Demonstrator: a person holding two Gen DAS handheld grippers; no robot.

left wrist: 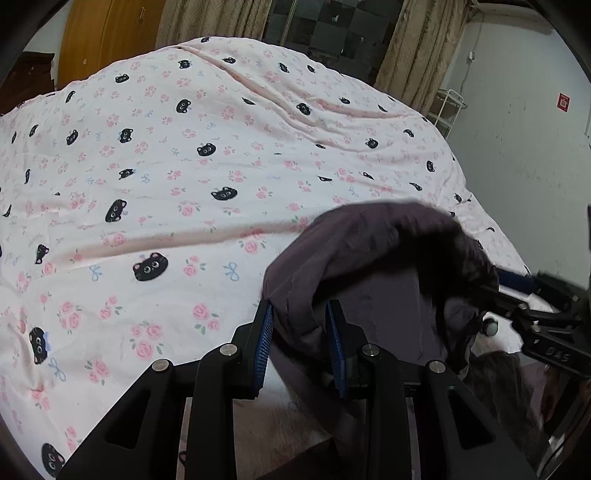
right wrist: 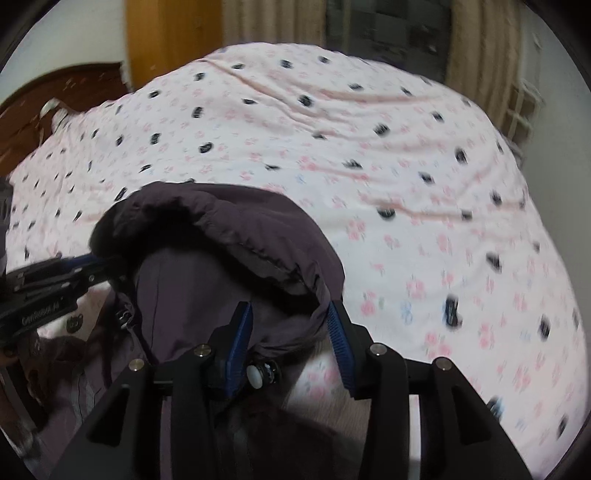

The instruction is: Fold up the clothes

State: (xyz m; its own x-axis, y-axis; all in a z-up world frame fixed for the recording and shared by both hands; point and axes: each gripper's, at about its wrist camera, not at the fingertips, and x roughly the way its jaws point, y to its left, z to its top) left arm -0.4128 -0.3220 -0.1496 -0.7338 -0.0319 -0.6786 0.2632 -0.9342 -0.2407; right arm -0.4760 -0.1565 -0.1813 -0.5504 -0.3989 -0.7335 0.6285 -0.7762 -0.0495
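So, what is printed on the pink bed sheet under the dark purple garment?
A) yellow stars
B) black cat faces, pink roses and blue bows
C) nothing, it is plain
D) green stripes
B: the bed sheet around the purple garment shows black cat faces among pink roses and small blue bows.

Beige curtains beside dark window (wooden wardrobe left)

Cat-print bedsheet, beige curtains, perhaps a wooden wardrobe
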